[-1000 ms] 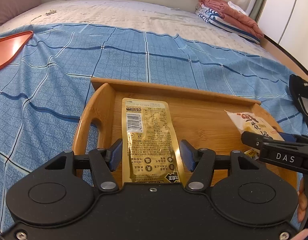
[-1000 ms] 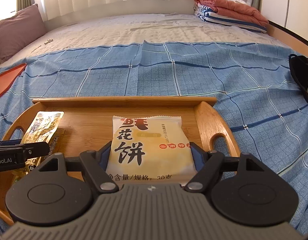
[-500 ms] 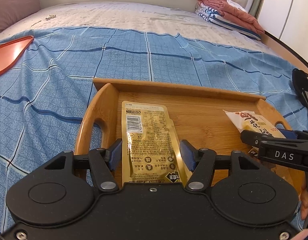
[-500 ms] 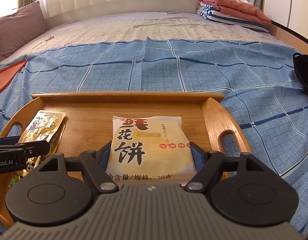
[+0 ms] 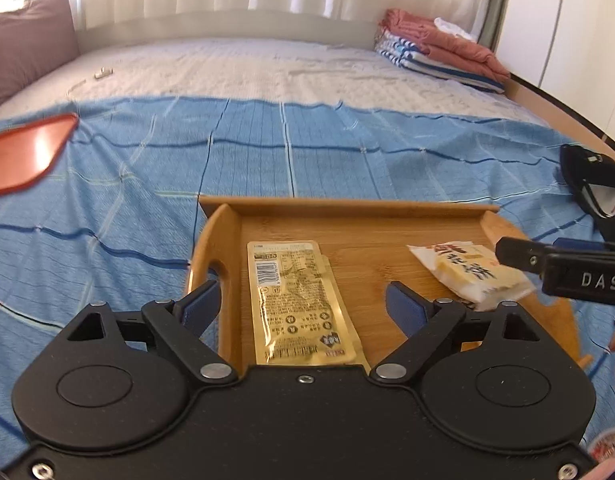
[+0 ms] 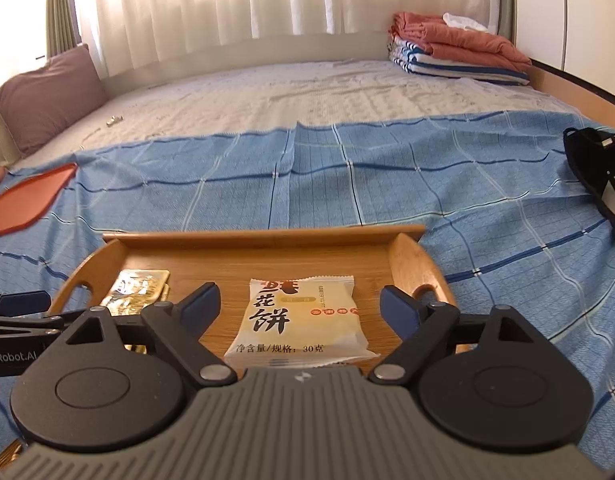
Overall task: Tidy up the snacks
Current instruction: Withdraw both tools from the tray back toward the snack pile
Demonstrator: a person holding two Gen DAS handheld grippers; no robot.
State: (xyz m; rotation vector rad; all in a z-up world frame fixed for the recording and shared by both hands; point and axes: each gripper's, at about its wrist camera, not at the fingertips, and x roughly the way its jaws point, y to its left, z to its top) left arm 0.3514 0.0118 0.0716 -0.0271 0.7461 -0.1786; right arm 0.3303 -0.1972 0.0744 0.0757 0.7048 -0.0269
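A wooden tray (image 5: 347,210) (image 6: 263,236) with cut-out handles lies on the blue checked cover. In its left half lies a gold snack packet (image 5: 299,304) (image 6: 135,292), flat, barcode side up. A cream pastry packet (image 6: 299,320) (image 5: 471,272) with black characters lies in the right half. My left gripper (image 5: 303,304) hovers above the gold packet with its jaws opening, pads clear of it. My right gripper (image 6: 299,304) hangs over the pastry packet, jaws opening too, touching nothing. Each gripper's side shows at the edge of the other's view.
An orange-red tray (image 5: 23,156) (image 6: 23,200) lies at the left on the cover. A black bag (image 5: 595,184) (image 6: 599,168) sits at the right edge. Folded blankets (image 6: 455,52) are stacked at the far right, a mauve pillow (image 6: 47,96) at the far left.
Both grippers let go of their packets, spread their jaws wide and rose and drew back from the tray. The gold and cream packets now lie flat in the tray.
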